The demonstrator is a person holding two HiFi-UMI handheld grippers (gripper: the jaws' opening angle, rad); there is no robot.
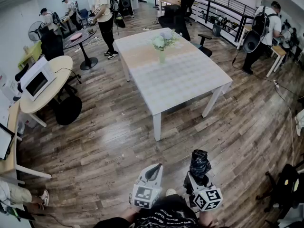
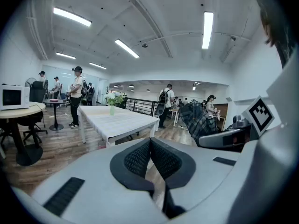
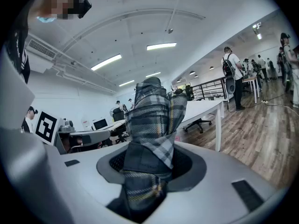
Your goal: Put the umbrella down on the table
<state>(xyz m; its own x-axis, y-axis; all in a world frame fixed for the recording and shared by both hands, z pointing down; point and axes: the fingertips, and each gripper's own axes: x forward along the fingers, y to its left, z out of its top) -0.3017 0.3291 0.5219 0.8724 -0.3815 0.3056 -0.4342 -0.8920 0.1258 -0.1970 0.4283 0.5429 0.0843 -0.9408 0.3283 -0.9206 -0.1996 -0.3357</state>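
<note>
Where ribbed black pads (image 3: 182, 162) meet soft plaid cloth: right gripper (image 3: 152, 158) clamped on folded umbrella (image 3: 152, 118), held upright. Left gripper (image 2: 150, 158) pressed shut, empty. Only in head view: umbrella well short of white rectangular table (image 1: 190, 84), over wood-plank floor (image 1: 118, 141).

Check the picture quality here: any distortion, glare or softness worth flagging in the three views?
Head view: strong fisheye, the white table bows and the wood floor curves around it. Left gripper view: ceiling light strips blow out white, corners vignette black. Right gripper view: the plaid umbrella fills the centre, fairly sharp, with the same dark rim.
</note>
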